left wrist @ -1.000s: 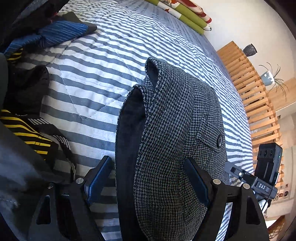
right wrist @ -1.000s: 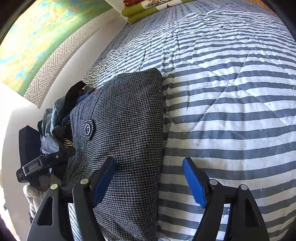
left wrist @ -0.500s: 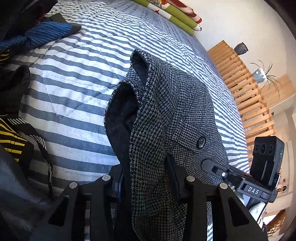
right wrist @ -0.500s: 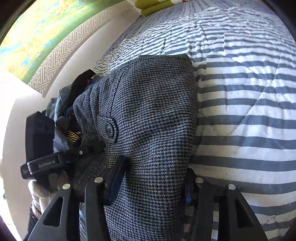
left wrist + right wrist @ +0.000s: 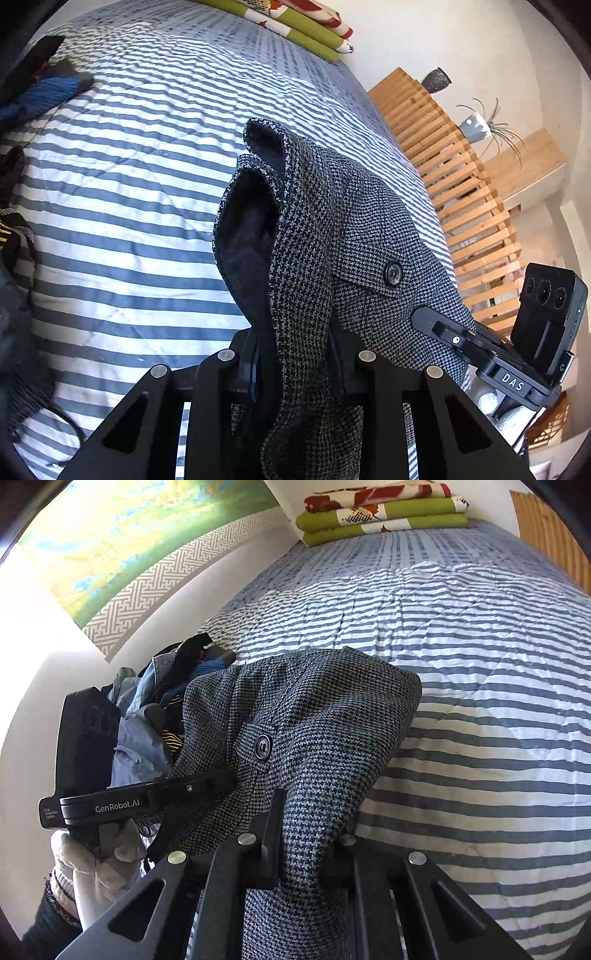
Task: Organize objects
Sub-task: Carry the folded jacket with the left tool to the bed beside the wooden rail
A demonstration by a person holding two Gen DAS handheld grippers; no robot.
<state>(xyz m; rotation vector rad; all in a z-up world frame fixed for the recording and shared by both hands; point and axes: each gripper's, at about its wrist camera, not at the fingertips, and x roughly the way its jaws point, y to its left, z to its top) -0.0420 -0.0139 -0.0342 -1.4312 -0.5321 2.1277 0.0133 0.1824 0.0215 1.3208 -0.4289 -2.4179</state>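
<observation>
Here, both grippers' fingers (image 5: 340, 365) (image 5: 271, 834) pinch one houndstooth garment (image 5: 332, 236) (image 5: 314, 720), one button (image 5: 392, 273) showing.

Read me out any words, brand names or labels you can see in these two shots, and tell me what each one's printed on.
"DAS": white letters on the black body of the right tongs, seen from the left wrist.
"GenRobot.AI": white letters on the black body of the left tongs, seen from the right wrist.
A small white label at that body's left end: too small to read.

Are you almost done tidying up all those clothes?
Not nearly. Both the left gripper and right gripper have their jaws shut on the checked garment, lifted over the striped bed. The clothes heap is unsorted. Only the folded blankets look tidy.
</observation>
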